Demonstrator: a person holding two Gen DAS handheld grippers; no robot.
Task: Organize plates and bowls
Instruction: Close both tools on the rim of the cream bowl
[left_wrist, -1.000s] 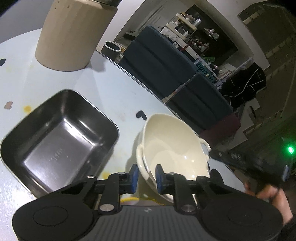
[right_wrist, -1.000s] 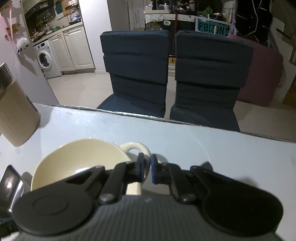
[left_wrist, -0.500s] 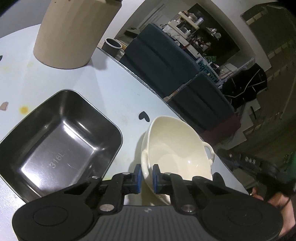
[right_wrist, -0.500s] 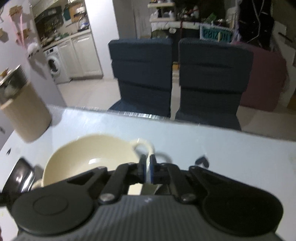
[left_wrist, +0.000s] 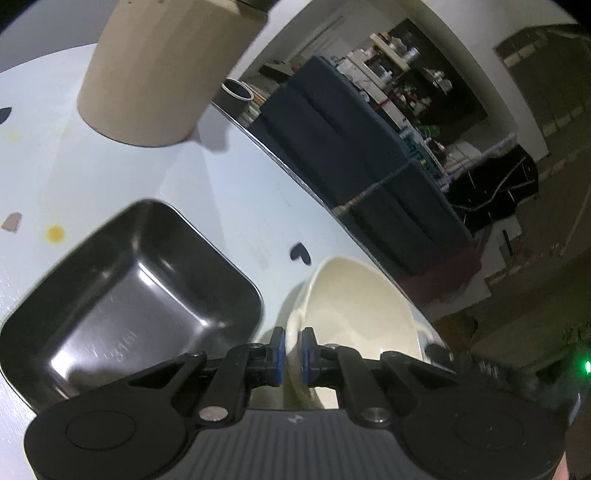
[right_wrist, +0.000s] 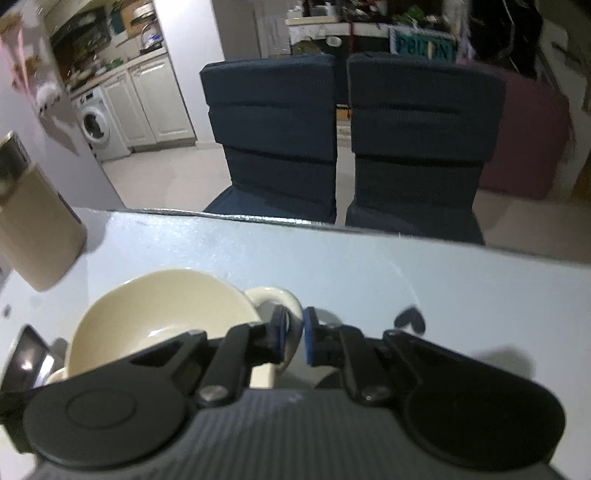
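My left gripper (left_wrist: 290, 356) was clamped on the near rim of the cream bowl (left_wrist: 354, 306), one blue pad outside the wall and one inside, rim pinched between them. Bowl sat tilted at the table (left_wrist: 207, 192) edge nearest the chairs, just right of the steel tray (left_wrist: 129, 295), close but apart from it as far as I could tell. My right gripper (right_wrist: 291, 338) was at the bowl's (right_wrist: 162, 310) far loop handle (right_wrist: 273, 299), fingers a little parted with the handle's lower curve sitting in the gap; left pad looked like it touched the handle, right pad showed a sliver of space, so not gripping, though motion blur made that hard to call. Bowl was directly ahead and left of my right fingers. Steel tray (right_wrist: 26, 358) corner showed at far left in the right wrist view. Beige canister (left_wrist: 147, 74) stood upright on the table well behind the tray. Two dark blue chairs (right_wrist: 273, 140) faced the table's far edge. Small dark heart mark (left_wrist: 299, 254) on the tabletop just behind the bowl.
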